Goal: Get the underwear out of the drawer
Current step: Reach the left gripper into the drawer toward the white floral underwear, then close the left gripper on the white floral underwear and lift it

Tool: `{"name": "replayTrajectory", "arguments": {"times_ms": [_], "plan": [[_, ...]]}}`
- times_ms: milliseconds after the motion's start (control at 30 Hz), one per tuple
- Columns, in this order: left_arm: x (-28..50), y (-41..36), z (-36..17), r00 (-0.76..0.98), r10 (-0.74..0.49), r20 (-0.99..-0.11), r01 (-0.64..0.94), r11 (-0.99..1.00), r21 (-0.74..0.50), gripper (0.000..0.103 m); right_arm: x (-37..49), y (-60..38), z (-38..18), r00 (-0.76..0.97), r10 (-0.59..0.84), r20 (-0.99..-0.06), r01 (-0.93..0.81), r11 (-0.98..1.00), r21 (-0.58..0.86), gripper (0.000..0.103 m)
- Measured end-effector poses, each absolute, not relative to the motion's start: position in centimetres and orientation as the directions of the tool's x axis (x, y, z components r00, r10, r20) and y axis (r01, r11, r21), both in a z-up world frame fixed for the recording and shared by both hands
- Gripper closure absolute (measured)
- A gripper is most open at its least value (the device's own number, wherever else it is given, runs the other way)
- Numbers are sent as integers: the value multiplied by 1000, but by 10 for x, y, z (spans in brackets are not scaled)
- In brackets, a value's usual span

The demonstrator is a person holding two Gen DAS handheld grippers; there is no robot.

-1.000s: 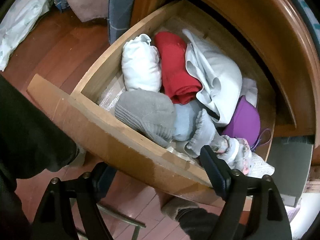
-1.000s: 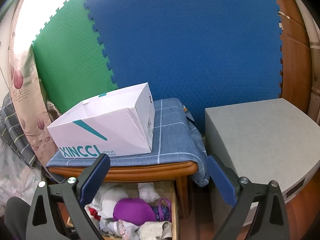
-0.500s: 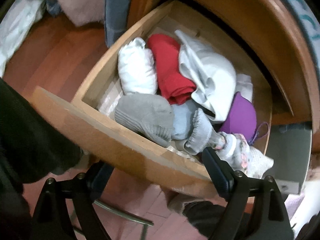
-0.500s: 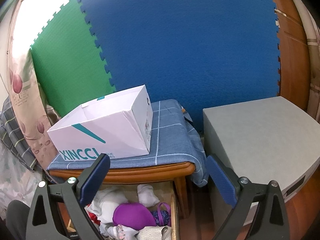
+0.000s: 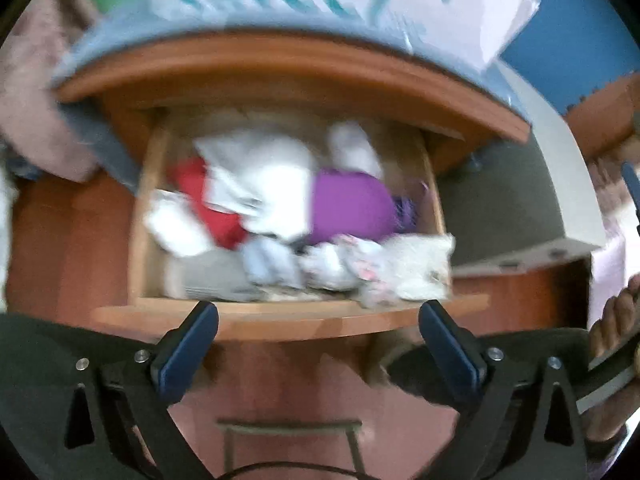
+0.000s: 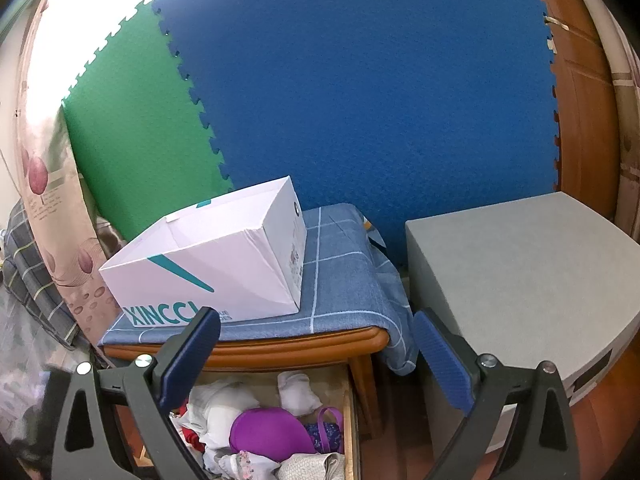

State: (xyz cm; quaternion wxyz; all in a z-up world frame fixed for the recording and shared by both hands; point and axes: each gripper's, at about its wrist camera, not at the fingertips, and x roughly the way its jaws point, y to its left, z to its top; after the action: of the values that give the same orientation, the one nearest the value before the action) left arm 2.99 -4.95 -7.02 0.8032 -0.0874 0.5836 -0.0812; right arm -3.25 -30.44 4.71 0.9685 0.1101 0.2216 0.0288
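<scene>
While the black left gripper [image 5: 318, 344] opens wider with nothing between its jaws, its view has swung to face the pulled-out wooden drawer [image 5: 288, 320] squarely (blurred) — the purple underwear [image 5: 352, 212] lies mid-frame, untouched. The right gripper [image 6: 316, 356] also gapes empty — picking looks next.

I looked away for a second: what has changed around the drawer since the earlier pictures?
The left tongs have swung round and pulled back to face the open drawer front square on, jaws opening with nothing between them. The clothes, purple piece included, lie as before. The right tongs and white box have not moved.
</scene>
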Motion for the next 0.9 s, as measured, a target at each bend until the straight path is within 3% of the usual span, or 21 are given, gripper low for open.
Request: {"name": "replayTrajectory", "arguments": {"times_ms": [267, 500, 600, 667, 733, 900], "plan": [[86, -82, -127, 90, -293, -952, -9, 955, -295, 5, -36, -324, 45, 899, 91, -428, 24, 966, 256, 4], [94, -98, -156, 39, -276, -961, -18, 961, -276, 9, -38, -342, 42, 893, 90, -440, 50, 954, 297, 4], [96, -105, -169, 3, -258, -966, -22, 966, -258, 36, -38, -346, 41, 891, 92, -444, 56, 949, 310, 4], [99, -104, -184, -45, -241, -969, -44, 970, -239, 70, -38, -348, 41, 892, 93, -443, 58, 947, 315, 4], [100, -100, -198, -80, -283, -956, -93, 957, -276, 85, -38, -349, 41, 892, 94, -442, 58, 947, 317, 4], [83, -96, -187, 36, -302, -953, -92, 948, -304, 94, -36, -348, 40, 888, 92, -450, 59, 949, 310, 4]]}}
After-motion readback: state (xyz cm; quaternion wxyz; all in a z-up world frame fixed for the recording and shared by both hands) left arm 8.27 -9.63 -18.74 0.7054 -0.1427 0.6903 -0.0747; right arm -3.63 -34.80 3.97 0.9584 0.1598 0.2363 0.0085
